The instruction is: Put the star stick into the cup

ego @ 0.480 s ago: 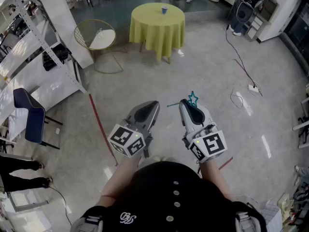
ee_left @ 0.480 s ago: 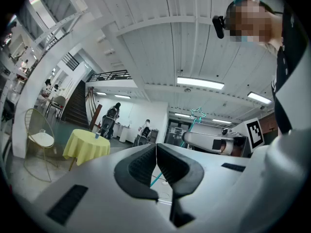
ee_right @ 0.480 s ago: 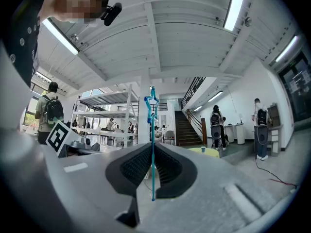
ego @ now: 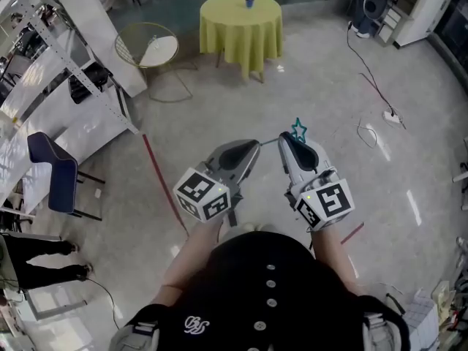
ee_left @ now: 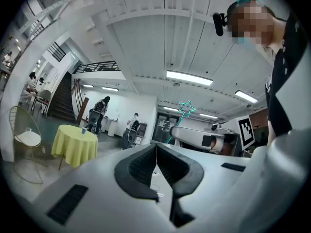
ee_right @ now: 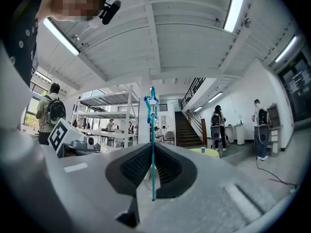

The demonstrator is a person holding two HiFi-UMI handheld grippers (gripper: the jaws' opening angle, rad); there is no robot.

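A teal stick with a star [ego: 298, 129] on its end stands out past my right gripper [ego: 286, 138], which is shut on the stick. In the right gripper view the stick [ee_right: 152, 152] runs straight up between the closed pads, star [ee_right: 152, 102] on top. My left gripper [ego: 251, 148] is alongside on the left, shut with nothing in it [ee_left: 156, 147]; from there the star [ee_left: 186, 108] shows at the right. A small blue cup [ego: 249, 3] stands far ahead on a round table with a yellow cloth [ego: 241, 28], also visible as the cup [ee_left: 83, 130] and the cup [ee_right: 203, 150].
A gold wire chair with a white seat [ego: 149, 52] stands left of the table. White shelving [ego: 66, 72] and a blue chair [ego: 53, 172] line the left side. A red floor line [ego: 162, 185] runs below. Cables and a power strip [ego: 393, 115] lie on the right. People stand far off.
Both grippers sit slightly higher and further right in the head view, still side by side. The yellow table has shifted up the frame. The star stick stays held.
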